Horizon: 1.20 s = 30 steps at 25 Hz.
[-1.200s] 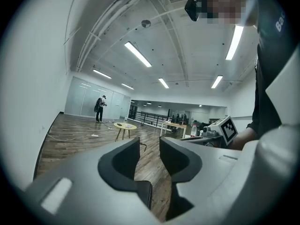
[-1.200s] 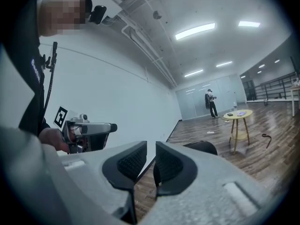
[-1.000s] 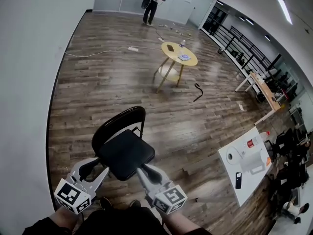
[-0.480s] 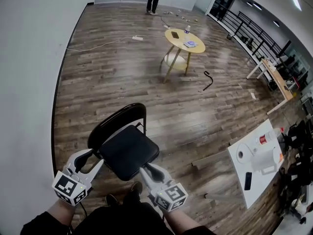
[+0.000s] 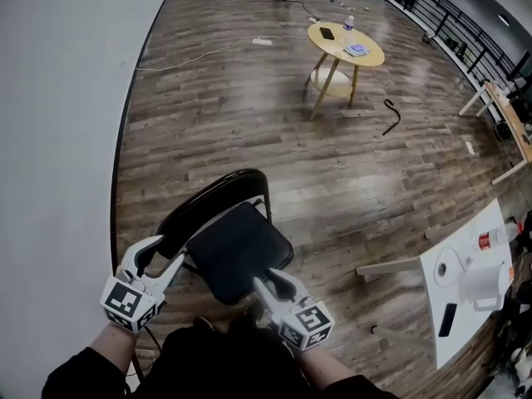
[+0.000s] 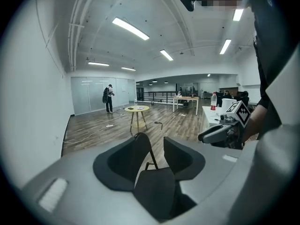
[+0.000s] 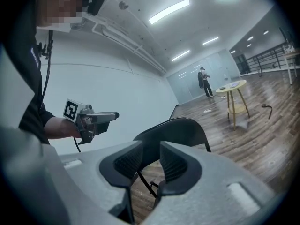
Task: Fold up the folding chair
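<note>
Approach — folding chair (image 5: 241, 252) not yet folded
Left gripper (image 5: 162, 258) and right gripper (image 5: 274, 283) flank its seat, jaws opening, empty — next, clamp the seat front and lift.

Matt black chair seat (image 5: 241, 252) — glossy wood floor (image 5: 249, 115)

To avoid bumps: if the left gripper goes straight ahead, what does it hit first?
Probably the chair seat, just ahead of the left gripper, whose jaws are opening; depth is unclear.
</note>
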Motion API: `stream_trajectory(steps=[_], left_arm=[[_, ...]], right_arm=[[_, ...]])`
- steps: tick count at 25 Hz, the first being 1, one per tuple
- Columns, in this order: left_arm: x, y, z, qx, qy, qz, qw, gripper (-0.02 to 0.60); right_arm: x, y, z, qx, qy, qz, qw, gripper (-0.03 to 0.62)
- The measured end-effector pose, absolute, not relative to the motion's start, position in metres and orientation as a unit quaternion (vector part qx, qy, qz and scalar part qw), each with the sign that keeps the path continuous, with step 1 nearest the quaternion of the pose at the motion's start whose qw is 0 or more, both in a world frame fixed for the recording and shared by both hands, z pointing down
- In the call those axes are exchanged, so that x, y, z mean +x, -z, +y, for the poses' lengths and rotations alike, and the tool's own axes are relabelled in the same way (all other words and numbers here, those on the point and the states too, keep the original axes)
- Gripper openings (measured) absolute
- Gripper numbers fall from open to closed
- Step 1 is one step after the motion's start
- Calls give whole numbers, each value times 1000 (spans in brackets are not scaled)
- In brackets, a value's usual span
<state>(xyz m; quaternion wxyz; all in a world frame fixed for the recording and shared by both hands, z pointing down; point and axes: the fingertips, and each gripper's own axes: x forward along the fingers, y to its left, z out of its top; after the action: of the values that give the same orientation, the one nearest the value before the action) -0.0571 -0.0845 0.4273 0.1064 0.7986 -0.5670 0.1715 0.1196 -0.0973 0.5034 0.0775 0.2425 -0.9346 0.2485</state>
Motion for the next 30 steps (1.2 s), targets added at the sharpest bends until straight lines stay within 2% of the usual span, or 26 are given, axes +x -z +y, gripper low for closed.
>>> stream_trajectory(steps=[13,26,30], left_arm=[[-94,-478,-116,813,-244,-516,115,229],[-122,-533,-146,824,-339,-440,110,264],[-122,-550,-149,821,-363,-426,115,270]], right_arm=[[114,-553,-98,293,-289,-905,109,129],[146,-628,-77,426,-362,-821,118,162],[154,-661,-68,441,-388,-799,130,190]])
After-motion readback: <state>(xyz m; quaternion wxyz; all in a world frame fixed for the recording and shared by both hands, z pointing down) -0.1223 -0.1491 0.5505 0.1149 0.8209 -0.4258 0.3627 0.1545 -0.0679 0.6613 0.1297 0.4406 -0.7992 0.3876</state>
